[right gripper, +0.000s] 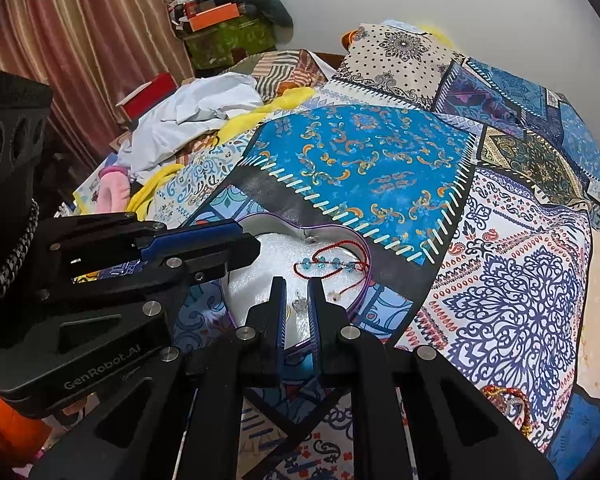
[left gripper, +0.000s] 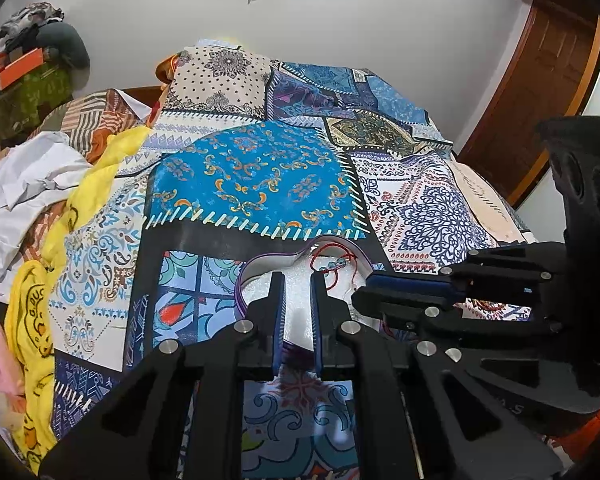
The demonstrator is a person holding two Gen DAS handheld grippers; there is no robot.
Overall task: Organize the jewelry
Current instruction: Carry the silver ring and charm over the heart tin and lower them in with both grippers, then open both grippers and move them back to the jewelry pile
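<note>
A heart-shaped tin with a purple rim [left gripper: 242,280] [right gripper: 260,218] and white foam lining lies on the patchwork bedspread [left gripper: 260,176]. Inside it rests a red thread bracelet with blue beads [left gripper: 336,266] [right gripper: 332,266]. My left gripper [left gripper: 298,280] [right gripper: 252,248] hovers over the tin's left half, shut, with nothing in it. My right gripper [right gripper: 298,284] [left gripper: 364,292] reaches in from the right, shut, with a small silver piece [right gripper: 299,303] showing between its pads just over the foam.
Another red and gold bracelet [right gripper: 508,404] lies on the bedspread at the near right. Crumpled white clothes [right gripper: 196,108] and a yellow cloth [left gripper: 32,320] pile up on the left. A wooden door [left gripper: 540,80] stands at the right.
</note>
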